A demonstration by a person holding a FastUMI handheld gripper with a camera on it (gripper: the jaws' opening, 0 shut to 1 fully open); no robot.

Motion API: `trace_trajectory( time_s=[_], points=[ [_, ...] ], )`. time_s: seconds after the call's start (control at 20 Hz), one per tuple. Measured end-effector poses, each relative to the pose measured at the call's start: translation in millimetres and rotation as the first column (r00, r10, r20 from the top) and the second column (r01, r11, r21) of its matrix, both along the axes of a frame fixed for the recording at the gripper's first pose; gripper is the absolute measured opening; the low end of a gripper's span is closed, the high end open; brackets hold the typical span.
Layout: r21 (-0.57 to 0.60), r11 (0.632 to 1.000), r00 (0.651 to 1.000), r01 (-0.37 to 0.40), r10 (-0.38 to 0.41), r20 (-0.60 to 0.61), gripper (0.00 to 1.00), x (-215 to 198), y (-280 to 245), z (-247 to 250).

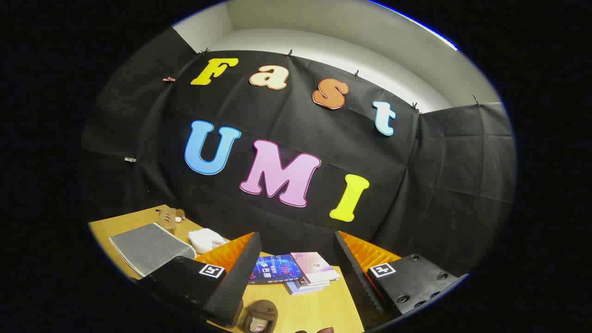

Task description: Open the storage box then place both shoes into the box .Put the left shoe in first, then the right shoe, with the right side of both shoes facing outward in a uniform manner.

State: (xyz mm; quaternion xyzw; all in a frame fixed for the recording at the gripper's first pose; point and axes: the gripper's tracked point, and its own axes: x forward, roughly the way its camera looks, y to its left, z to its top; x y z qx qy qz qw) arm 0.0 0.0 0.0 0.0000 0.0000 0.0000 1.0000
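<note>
Gripper view is showing the gripper (296,263) gaping wide, gripping nothing; a brown shoe (260,316) is lying below its fingers. Tilted this high, it is risking a blind, misaligned grab.

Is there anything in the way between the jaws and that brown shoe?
Nothing visible is. The gripper is open, holding nothing, and the shoe lies on the table between the jaws, low and close. The books lie farther off, beyond the shoe.
</note>
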Motion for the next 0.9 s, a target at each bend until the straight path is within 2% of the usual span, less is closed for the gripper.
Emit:
trace_trajectory(
  time_s=[0.9],
  points=[
    [0.008,1.0,1.0,0.002,-0.002,0.006,0.97,3.3,-9.7,-0.3]
  ],
)
